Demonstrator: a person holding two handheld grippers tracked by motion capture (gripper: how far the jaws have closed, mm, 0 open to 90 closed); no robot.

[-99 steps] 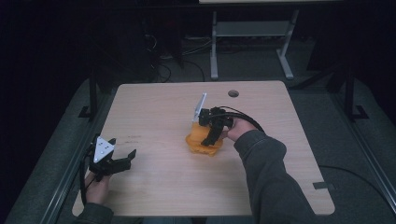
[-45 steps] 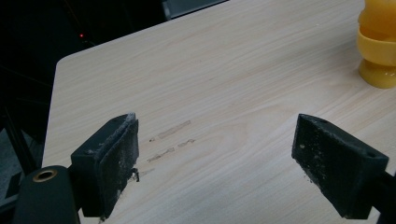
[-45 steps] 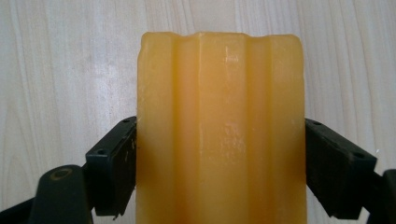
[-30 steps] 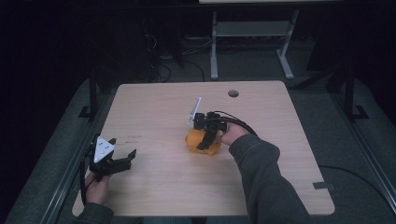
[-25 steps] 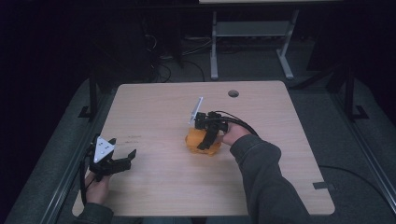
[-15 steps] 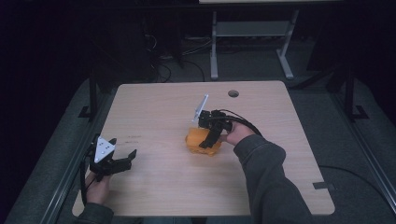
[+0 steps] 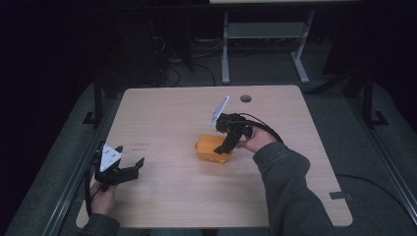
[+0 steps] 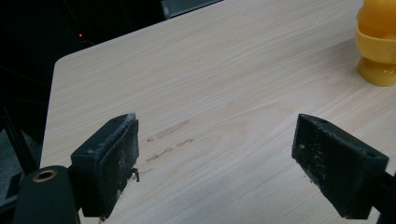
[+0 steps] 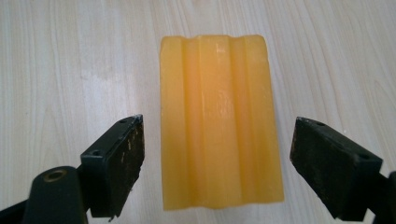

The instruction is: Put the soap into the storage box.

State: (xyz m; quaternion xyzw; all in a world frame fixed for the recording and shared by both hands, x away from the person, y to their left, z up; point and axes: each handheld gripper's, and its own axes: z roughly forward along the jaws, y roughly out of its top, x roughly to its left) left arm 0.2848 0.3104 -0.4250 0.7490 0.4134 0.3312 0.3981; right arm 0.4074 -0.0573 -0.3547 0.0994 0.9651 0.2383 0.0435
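Shift: your right gripper [image 9: 217,172] is staying over the orange block [image 9: 219,119], barely moving.
Jaws: gaping wide, straddling it for grasping.
Left gripper [image 8: 215,168]: idling open.

Right gripper [image 9: 217,175] spread wide, straddling ridged orange block [image 9: 219,121] on table [image 9: 70,70].

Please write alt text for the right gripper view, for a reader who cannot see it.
An orange ridged block lies flat on a pale wooden table, seen from straight above. The right hand-held gripper has its two black jaws spread wide, one on either side of the block's near end, with a gap between each jaw and the block.
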